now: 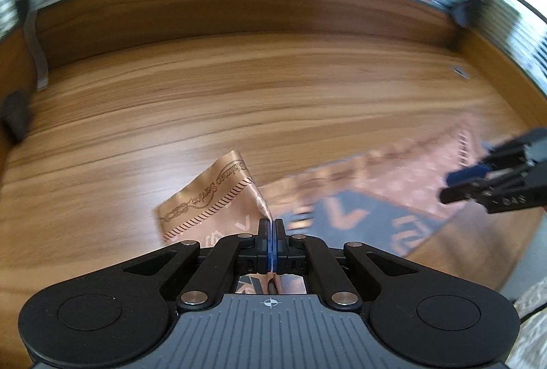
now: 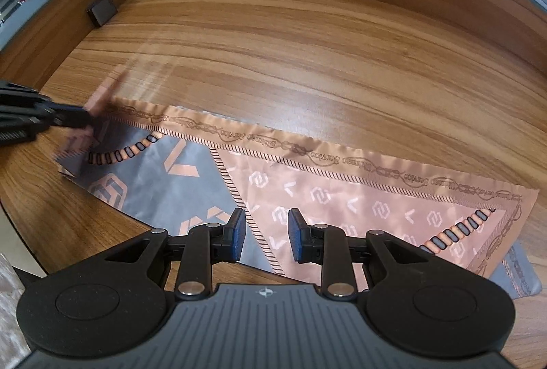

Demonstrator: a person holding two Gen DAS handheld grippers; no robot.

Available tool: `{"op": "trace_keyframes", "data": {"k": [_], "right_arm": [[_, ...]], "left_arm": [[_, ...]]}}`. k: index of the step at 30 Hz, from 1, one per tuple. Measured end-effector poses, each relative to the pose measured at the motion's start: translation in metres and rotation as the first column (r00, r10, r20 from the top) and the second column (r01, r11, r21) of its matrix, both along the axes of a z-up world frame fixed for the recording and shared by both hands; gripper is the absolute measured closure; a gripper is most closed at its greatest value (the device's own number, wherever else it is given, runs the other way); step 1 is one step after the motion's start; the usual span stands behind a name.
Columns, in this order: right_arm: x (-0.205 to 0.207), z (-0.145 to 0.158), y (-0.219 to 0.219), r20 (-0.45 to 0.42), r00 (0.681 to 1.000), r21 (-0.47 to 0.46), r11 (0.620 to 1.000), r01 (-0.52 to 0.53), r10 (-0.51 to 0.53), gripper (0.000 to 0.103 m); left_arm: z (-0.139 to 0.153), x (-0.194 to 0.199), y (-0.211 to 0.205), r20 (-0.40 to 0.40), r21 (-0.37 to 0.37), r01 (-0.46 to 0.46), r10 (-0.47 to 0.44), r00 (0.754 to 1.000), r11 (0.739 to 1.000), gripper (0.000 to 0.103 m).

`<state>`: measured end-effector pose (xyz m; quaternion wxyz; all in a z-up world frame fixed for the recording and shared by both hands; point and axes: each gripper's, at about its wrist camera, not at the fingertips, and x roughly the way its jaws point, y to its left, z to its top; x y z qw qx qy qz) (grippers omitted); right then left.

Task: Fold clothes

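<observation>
- Left gripper (image 1: 272, 225) pinched tight on the scarf's (image 2: 342, 194) lifted corner.
- Right gripper (image 2: 266, 227) gapes wide above the scarf — holding nothing.
- Scarf lies on the table (image 2: 307, 44).

A wood-grain table (image 2: 307, 37) carries a pink-and-grey scarf (image 2: 342, 191).

Satiny scarf (image 2: 342, 194) here, smooth cloth with a soft sheen, copper and grey print. Under it the table (image 2: 307, 54), wood-grain, smooth and faintly glossy. The right hand-held gripper (image 2: 266, 234): matt black plastic, blue rubbery pads (image 2: 239, 234), shiny metal rivets (image 2: 191, 287).
</observation>
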<state>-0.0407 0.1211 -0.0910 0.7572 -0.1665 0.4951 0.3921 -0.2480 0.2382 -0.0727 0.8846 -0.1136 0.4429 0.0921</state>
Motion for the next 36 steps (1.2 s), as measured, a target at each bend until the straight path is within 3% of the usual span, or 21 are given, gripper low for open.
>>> {"op": "trace_keyframes", "data": {"k": [6, 10, 15, 19, 22, 23, 24, 25, 26, 29, 33, 36], "right_arm": [[0.006, 0.007, -0.005, -0.042, 0.999, 0.038, 0.999, 0.024, -0.023, 0.072], [0.013, 0.004, -0.005, -0.130, 0.988, 0.100, 0.991, 0.092, -0.079, 0.072], [0.024, -0.011, 0.004, -0.293, 0.941, 0.179, 0.957, 0.227, -0.168, 0.072], [0.030, -0.026, 0.016, -0.419, 0.882, 0.218, 0.919, 0.330, -0.217, 0.072], [0.030, -0.035, 0.025, -0.472, 0.851, 0.222, 0.904, 0.366, -0.229, 0.073], [0.030, -0.038, 0.028, -0.482, 0.845, 0.221, 0.902, 0.372, -0.230, 0.077], [0.029, -0.040, 0.030, -0.492, 0.840, 0.225, 0.899, 0.377, -0.229, 0.083], [0.029, -0.041, 0.032, -0.501, 0.834, 0.229, 0.895, 0.384, -0.230, 0.100], [0.029, -0.041, 0.032, -0.506, 0.830, 0.231, 0.890, 0.393, -0.235, 0.102], [0.028, -0.035, 0.032, -0.462, 0.851, 0.228, 0.894, 0.385, -0.249, 0.103], [0.037, -0.025, 0.019, -0.410, 0.872, 0.217, 0.900, 0.377, -0.267, 0.103], [0.048, -0.018, 0.002, -0.376, 0.885, 0.204, 0.906, 0.370, -0.276, 0.103]], "left_arm": [[-0.014, 0.033, -0.030, -0.017, -0.008, 0.093, -0.093, 0.995, 0.996, 0.100], [-0.022, 0.045, -0.045, -0.022, -0.017, 0.131, -0.131, 0.991, 0.991, 0.100], [-0.026, 0.052, -0.058, -0.022, -0.016, 0.177, -0.177, 0.984, 0.984, 0.100], [-0.023, 0.052, -0.063, -0.010, -0.010, 0.207, -0.207, 0.978, 0.978, 0.100], [-0.020, 0.052, -0.066, -0.001, -0.006, 0.229, -0.229, 0.973, 0.973, 0.100], [-0.019, 0.052, -0.067, 0.002, -0.004, 0.236, -0.236, 0.972, 0.972, 0.100], [-0.018, 0.052, -0.068, 0.006, -0.002, 0.243, -0.243, 0.970, 0.970, 0.100], [-0.017, 0.052, -0.069, 0.009, -0.001, 0.251, -0.251, 0.968, 0.968, 0.100], [-0.017, 0.053, -0.070, 0.012, 0.001, 0.258, -0.258, 0.966, 0.966, 0.099], [-0.014, 0.053, -0.073, 0.021, 0.006, 0.280, -0.280, 0.960, 0.960, 0.094], [-0.002, 0.048, -0.071, 0.057, 0.012, 0.269, -0.269, 0.961, 0.963, 0.071], [0.005, 0.045, -0.067, 0.070, 0.003, 0.225, -0.225, 0.972, 0.974, 0.070]]}}
